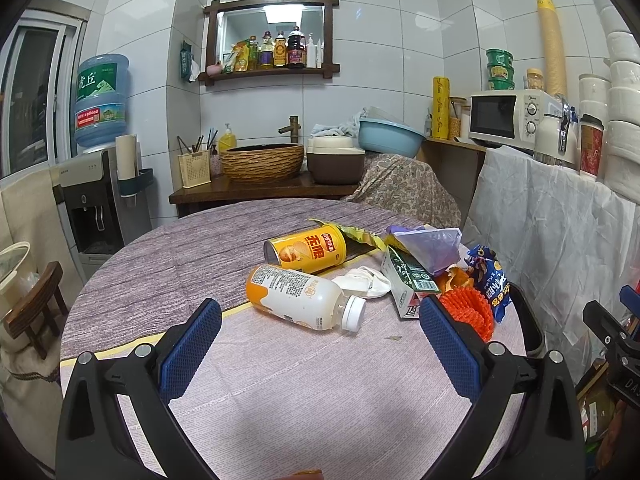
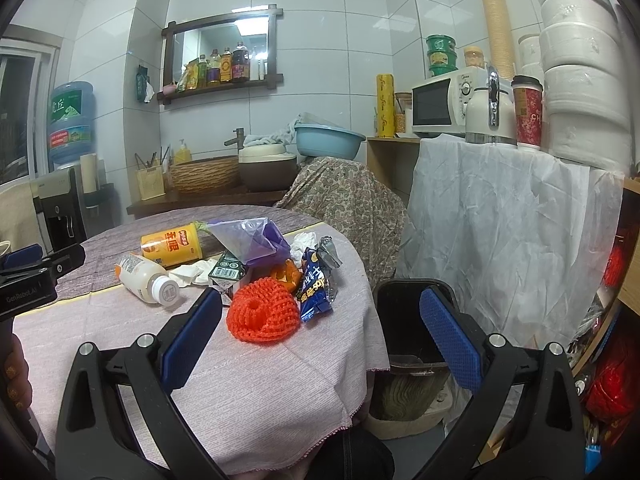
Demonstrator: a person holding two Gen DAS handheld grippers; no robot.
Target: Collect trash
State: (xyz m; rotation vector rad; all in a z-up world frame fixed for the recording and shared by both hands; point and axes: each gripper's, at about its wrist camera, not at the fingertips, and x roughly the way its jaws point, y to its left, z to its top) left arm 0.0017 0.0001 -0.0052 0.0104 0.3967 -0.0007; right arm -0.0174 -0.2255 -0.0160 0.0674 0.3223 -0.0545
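Observation:
Trash lies on the round table: a white and orange plastic bottle on its side, a yellow chip can, a crumpled tissue, a green carton, a purple bag, an orange foam net and a blue snack wrapper. My left gripper is open and empty, just short of the bottle. My right gripper is open and empty, with the orange net near its left finger. A black trash bin stands beside the table, below the right finger.
A cloth-draped counter with a microwave, a thermos and paper cups stands at right. A wooden sink counter and a water dispenser stand behind the table. A small wooden stool stands at left.

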